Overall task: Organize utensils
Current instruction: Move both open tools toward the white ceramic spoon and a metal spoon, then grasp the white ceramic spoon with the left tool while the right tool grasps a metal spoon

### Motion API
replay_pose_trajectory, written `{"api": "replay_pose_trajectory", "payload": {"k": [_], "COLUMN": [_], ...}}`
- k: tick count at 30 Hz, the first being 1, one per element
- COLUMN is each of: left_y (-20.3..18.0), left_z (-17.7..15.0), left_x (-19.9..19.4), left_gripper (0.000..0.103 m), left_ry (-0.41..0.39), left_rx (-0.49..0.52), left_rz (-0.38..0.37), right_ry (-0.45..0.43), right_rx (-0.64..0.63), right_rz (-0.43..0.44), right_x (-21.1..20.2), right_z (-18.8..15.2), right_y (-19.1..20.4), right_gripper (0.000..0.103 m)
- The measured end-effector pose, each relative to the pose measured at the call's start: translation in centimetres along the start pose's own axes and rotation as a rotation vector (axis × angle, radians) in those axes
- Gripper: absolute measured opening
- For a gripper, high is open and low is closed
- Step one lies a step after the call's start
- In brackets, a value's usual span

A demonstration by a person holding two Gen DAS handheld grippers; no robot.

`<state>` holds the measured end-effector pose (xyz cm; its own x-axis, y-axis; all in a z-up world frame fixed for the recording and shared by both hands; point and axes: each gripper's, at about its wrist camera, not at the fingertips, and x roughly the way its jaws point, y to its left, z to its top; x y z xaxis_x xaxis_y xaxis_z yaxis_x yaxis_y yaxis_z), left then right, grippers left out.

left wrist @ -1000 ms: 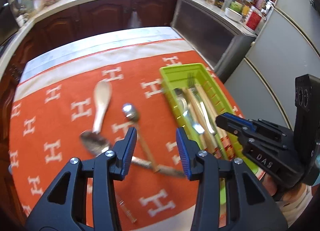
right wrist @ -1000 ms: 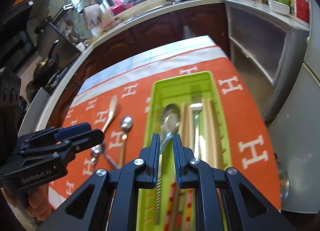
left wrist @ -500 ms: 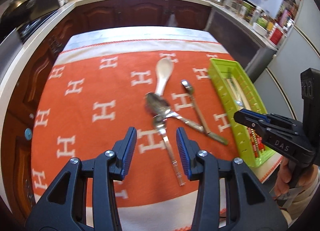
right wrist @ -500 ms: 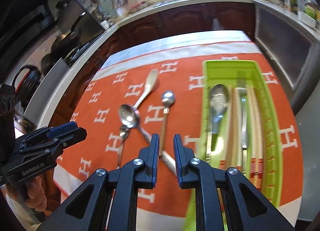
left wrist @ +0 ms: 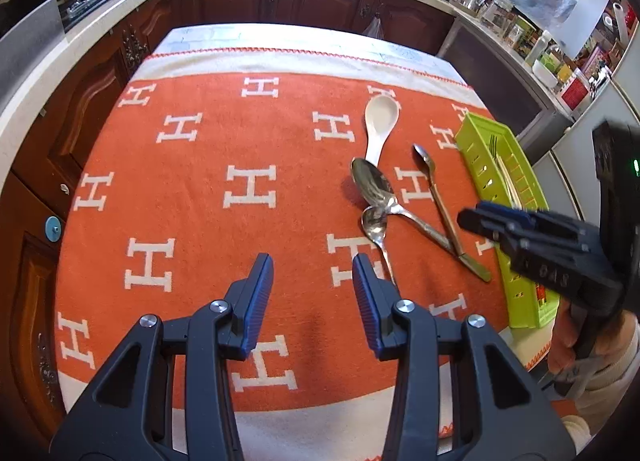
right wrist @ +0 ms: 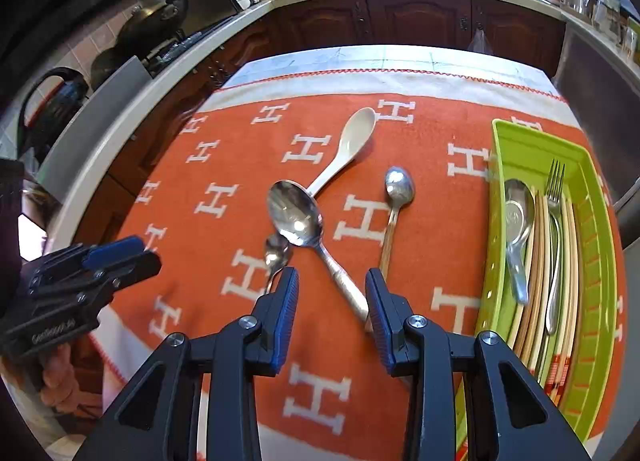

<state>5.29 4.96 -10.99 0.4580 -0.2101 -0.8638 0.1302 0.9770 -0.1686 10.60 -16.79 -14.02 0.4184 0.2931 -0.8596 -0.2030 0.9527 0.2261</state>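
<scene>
Dark wooden kitchen cabinets ring a table spread with an orange cloth patterned with white H letters (right wrist: pixel 248 189). On it lie four loose spoons. A cream ceramic soup spoon (right wrist: pixel 352 145) lies on a slant, bowl toward the far right, handle running back toward the near left, where its end meets the bowl of a large steel tablespoon (right wrist: pixel 296 217). That tablespoon slants the other way, its handle reaching toward the near right and ending between the fingers of the right gripper (right wrist: pixel 332 301), whose blue-padded jaws have just been opening and now stand apart without pressing on it. A small steel teaspoon (right wrist: pixel 276 253) lies just left of the tablespoon, bowl touching its bowl, handle toward the camera. A wooden-handled spoon with a steel bowl (right wrist: pixel 396 197) lies to the right, roughly lengthwise, bowl far. Along the cloth's right edge sits a lime-green slotted plastic cutlery tray (right wrist: pixel 592 261), long axis running away from the camera, holding a fork, a spoon and pale chopsticks laid lengthwise. The left gripper (left wrist: pixel 312 293) hovers over bare cloth, jaws parted and empty.
</scene>
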Motion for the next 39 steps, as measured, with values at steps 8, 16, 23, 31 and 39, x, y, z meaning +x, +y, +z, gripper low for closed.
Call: {"api": "replay_pose_trajectory", "payload": {"k": [8,16,23,31,39], "left_y": [-0.2,-1.2,-2.6,-2.9,-4.1], "left_z": [0.2,5.9,11.1,14.0,15.5], "left_x": [2.8,5.0,8.6,14.1,16.7], "left_gripper": [0.038,0.038,0.038,0.038,0.038], "left_ry": [0.047,0.029,0.04,0.103,0.112], "left_rx": [0.025,0.064,0.092,0.08,0.096], "left_rz": [-0.019,-0.068,-0.095,-0.122,-0.167], "right_ry": [0.021,0.041,0.089,0.055,0.05], "right_rx": [0.054,0.058,0.046,0.08,0.187], "right_rz": [-0.08,-0.157,-0.231,-0.231,-0.121], "right_x": [2.8,6.4,9.7,9.9,8.7], "right_z": [2.8,5.8,6.4,6.5,6.1], "right_y": [-1.8,-2.1,-2.3,-3.7,-5.8], "right_gripper": [0.035,0.034,0.025,0.008,0.004]}}
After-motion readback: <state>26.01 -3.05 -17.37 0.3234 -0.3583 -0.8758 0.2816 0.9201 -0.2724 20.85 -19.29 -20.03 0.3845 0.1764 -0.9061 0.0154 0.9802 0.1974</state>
